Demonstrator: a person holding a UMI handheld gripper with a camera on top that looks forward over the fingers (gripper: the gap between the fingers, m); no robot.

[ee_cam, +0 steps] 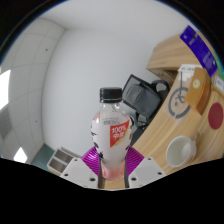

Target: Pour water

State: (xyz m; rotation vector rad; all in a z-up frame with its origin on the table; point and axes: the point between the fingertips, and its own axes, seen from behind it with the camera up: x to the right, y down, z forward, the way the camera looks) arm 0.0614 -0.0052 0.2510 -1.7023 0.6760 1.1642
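A clear plastic water bottle (pixel 112 130) with a black cap and a red-and-white label stands upright between my fingers. My gripper (pixel 112 163) is shut on the bottle: both purple pads (pixel 93 159) press on its lower body from either side. The bottle's base is hidden between the fingers. A white cup (pixel 180 149) stands on the wooden table (pixel 160 150) to the right of the bottle, a little beyond the fingers.
A black chair (pixel 142 98) stands behind the bottle. On the wooden table beyond the cup are a white appliance with a round dial (pixel 182 100) and a purple box (pixel 195 45). A white wall lies behind and a tiled floor to the left.
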